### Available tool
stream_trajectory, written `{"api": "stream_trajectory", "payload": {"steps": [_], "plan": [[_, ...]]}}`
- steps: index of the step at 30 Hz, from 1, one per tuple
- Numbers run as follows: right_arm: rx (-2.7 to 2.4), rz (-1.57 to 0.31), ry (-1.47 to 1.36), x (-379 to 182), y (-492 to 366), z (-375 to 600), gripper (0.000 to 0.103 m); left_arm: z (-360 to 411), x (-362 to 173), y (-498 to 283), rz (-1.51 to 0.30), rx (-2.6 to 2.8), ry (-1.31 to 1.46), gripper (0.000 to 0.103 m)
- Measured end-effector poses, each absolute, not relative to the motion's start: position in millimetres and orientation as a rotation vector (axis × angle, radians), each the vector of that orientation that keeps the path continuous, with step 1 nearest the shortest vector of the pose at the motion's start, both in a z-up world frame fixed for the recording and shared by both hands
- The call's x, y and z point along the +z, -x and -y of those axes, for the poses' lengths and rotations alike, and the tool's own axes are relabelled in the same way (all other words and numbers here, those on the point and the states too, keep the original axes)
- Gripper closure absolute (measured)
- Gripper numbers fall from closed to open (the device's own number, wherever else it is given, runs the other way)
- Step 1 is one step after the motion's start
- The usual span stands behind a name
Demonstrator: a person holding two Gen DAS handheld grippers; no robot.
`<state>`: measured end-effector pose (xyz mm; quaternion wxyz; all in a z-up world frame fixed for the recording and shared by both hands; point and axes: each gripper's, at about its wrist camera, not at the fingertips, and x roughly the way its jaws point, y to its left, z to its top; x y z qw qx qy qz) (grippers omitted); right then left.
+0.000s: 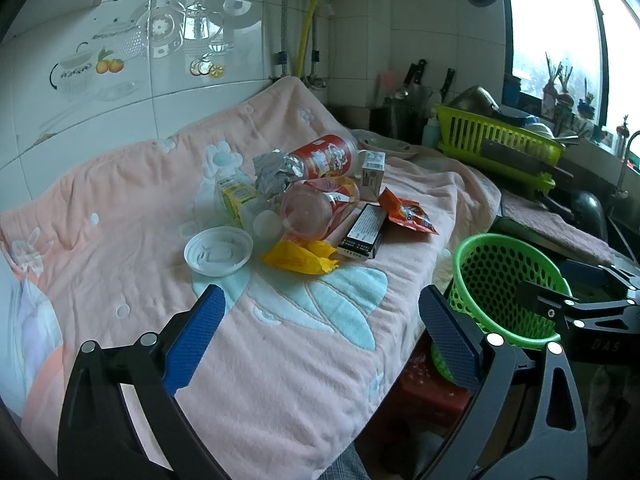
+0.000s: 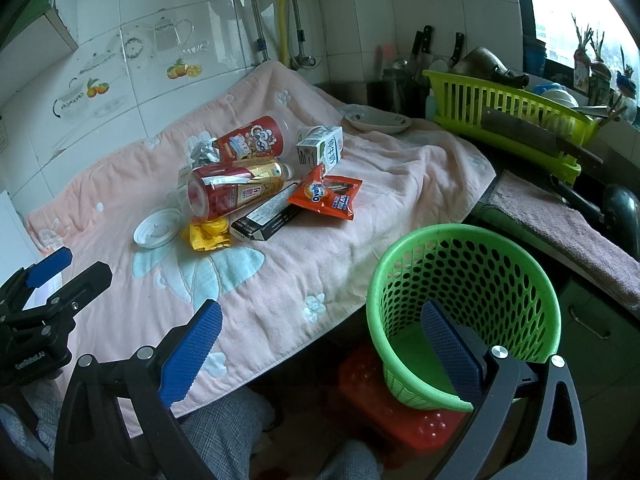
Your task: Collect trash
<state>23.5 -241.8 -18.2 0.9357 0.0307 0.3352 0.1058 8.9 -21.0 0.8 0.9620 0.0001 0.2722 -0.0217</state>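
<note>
I have both tools held back from the pile, nothing picked yet, so by my reading the collecting has not started. My left tool (image 1: 320,332) stands wide open and empty above the pink towel (image 1: 132,280) that covers the surface; my right tool (image 2: 320,344) is just as wide and empty, with its right finger in front of the green mesh basket (image 2: 480,256).

The trash sits heaped mid-towel: a white plastic lid (image 1: 218,251) nearest my left tool, a crumpled yellow wrapper (image 1: 298,256) just beside it, a black carton (image 1: 362,232), an orange snack packet (image 2: 324,194), a red-labelled bottle (image 2: 232,192) lying on its side, a red snack cup (image 2: 250,140), a small milk carton (image 2: 322,148) and a ball of foil (image 1: 276,172). The basket stands off the towel's near right edge, on a red stool (image 2: 400,420), and looks empty.

Next I would reach for an outer, loose piece, probably the yellow wrapper or the lid. The lid lies flat, so I would need to catch its rim.
</note>
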Motion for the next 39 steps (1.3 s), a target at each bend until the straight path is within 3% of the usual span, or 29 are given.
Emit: {"api": "stream_trajectory", "payload": {"steps": [23,39], "plan": [[0.212,-0.699,-0.059,-22.8,-35.5,243.4,0.006,11.4,2.4,-21.8,-0.557,-0.04,0.01,0.011],[0.274,-0.729,-0.065,-24.1,-106.3,236.2,0.006,-17.1,-1.7,-37.1,-0.575,-0.005,0.062,0.014]]}}
